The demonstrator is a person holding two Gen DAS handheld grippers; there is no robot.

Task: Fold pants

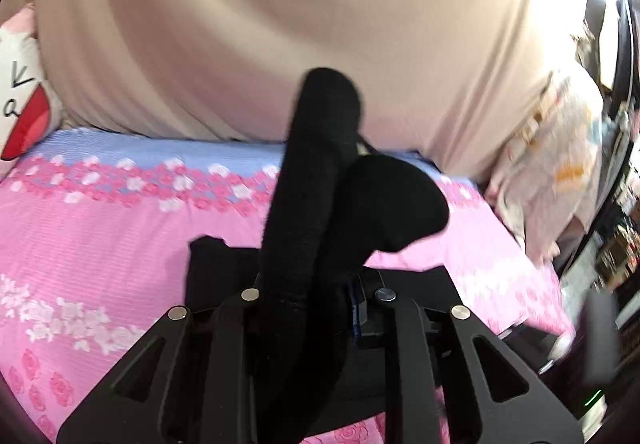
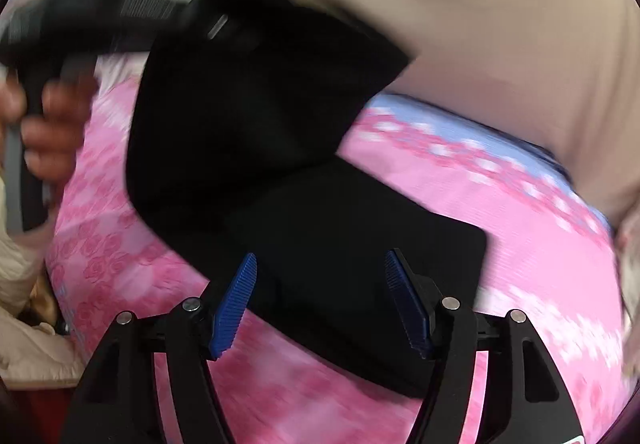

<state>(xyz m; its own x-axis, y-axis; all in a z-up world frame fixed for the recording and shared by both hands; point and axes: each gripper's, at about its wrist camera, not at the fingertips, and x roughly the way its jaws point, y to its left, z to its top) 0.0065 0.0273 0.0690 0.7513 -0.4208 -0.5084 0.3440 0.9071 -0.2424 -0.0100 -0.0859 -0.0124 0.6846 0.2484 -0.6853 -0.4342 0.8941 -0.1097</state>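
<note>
One pair of black pants (image 2: 304,211) is being folded on a bed with a pink flowered sheet (image 2: 500,228). At the left, an end of the pants is pinched between the pressed-together jaws of the left gripper (image 1: 320,284) and is lifted above the lower layer, which lies flat on the sheet. At the right, the jaws of the right gripper (image 2: 320,304) are spread, with nothing between them. A fold-over seems to be in hand. Next, the lifted end probably must be laid on the flat part, edges matched, then released.
</note>
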